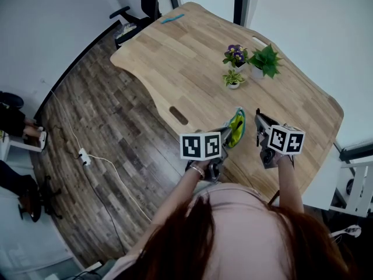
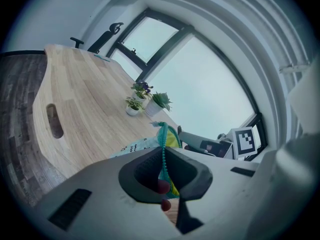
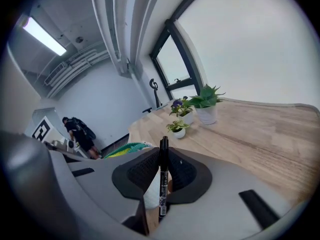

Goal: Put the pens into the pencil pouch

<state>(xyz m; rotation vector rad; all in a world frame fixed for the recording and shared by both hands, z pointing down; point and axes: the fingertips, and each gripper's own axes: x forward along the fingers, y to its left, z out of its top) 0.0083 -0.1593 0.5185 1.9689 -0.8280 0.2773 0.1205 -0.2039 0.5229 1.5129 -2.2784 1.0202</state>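
I count one light wooden tabletop point(image 1: 192, 57) with rounded corners and two slots cut through it, one near its left edge and one near the far right edge. Over its near edge I have two grey two-jaw grippers. My left gripper point(image 2: 164, 170) is clamped on the zip edge of the one teal fabric pencil pouch with a yellow lining point(image 1: 236, 126), which hangs between the two grippers at that near edge. I cannot tell from any view what lies inside the pouch. My right gripper point(image 3: 161, 166) is closed round one black marker pen point(image 3: 162, 194), held upright with its tip standing above the jaws, just right of the pouch and apart from it. Toward the far right of the tabletop stand three white pots in a cluster: one holds a purple-flowered plant point(image 1: 235, 55), one a broad-leaved green plant point(image 1: 263, 62), and the smallest, nearest me, a small green plant point(image 1: 233, 79).
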